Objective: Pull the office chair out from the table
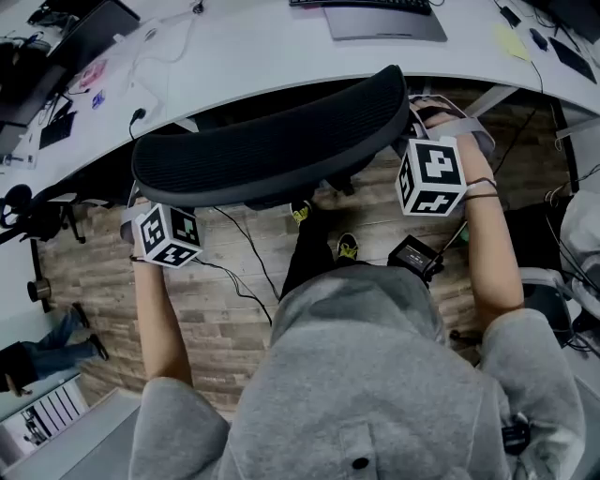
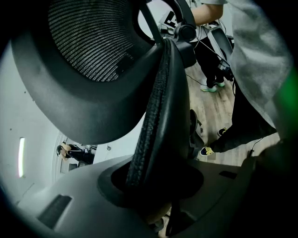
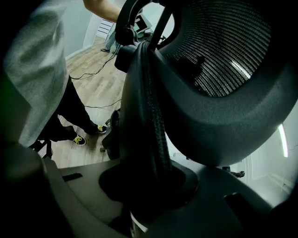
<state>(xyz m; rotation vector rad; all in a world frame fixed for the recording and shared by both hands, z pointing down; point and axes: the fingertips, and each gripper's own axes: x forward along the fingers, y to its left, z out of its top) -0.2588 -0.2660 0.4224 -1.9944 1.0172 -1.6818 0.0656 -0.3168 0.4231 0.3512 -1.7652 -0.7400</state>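
- Your head view shows the office chair (image 1: 272, 141) from above, its backrest top just clear of the white table (image 1: 234, 47).
- Only your gripper views show the grip: the left gripper (image 2: 153, 186) and the right gripper (image 3: 149, 186) each clamp a backrest edge.

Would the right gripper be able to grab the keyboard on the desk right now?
Probably not: the right gripper is clamped on the chair backrest, which stands between it and the keyboard on the desk.
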